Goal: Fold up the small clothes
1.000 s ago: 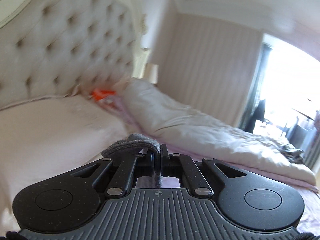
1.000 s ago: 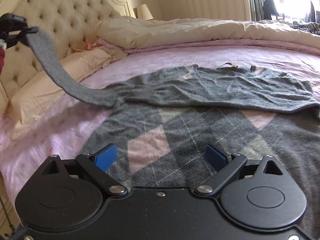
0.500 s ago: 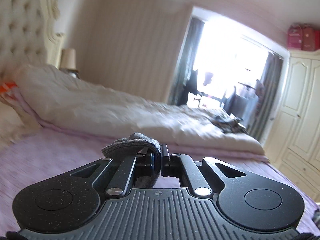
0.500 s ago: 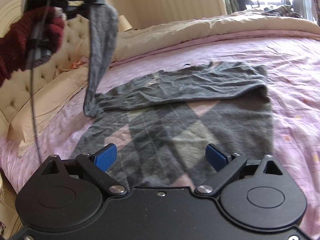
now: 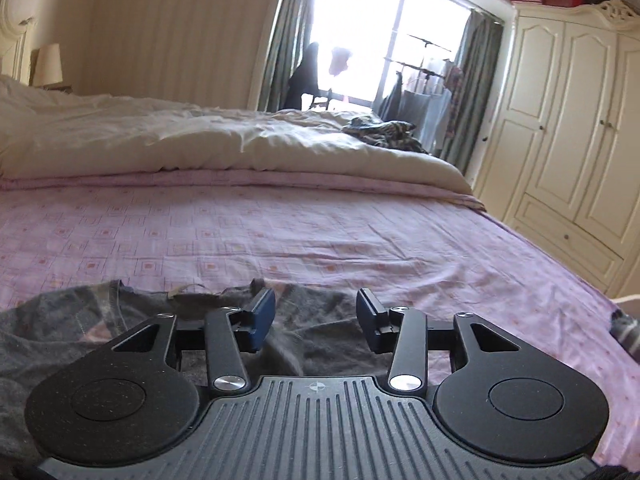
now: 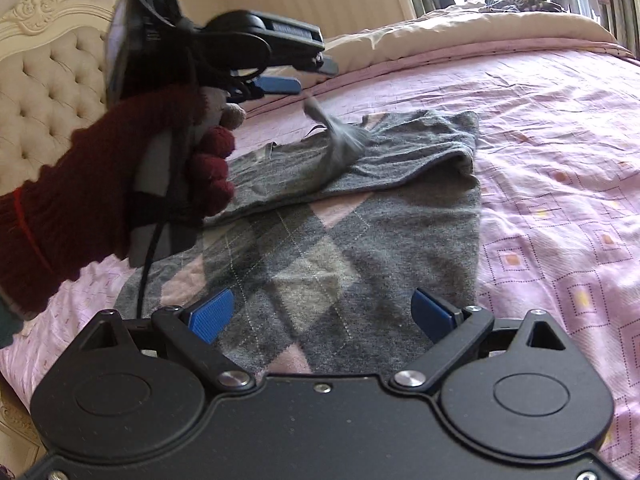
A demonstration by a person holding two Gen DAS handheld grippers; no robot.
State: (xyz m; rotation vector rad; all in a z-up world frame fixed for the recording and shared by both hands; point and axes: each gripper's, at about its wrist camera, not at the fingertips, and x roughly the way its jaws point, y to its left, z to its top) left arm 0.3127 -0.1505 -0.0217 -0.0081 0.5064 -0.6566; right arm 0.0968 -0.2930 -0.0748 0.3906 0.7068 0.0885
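Above the bed [image 5: 320, 240], left tongs [image 5: 315, 316] gape empty over a grey argyle sweater [image 6: 340, 256], its sleeve [image 6: 340, 148] just below; right tongs [image 6: 323, 314] spread wide, holding nothing.

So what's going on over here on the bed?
A person is folding a grey argyle sweater on the pink bedsheet, a two-finger gripper in each hand. The left gripper, held in a dark red knit glove, is open above the sweater's top, and a sleeve lies loosely across the folded-over upper part. The right gripper hovers open over the hem, holding nothing.
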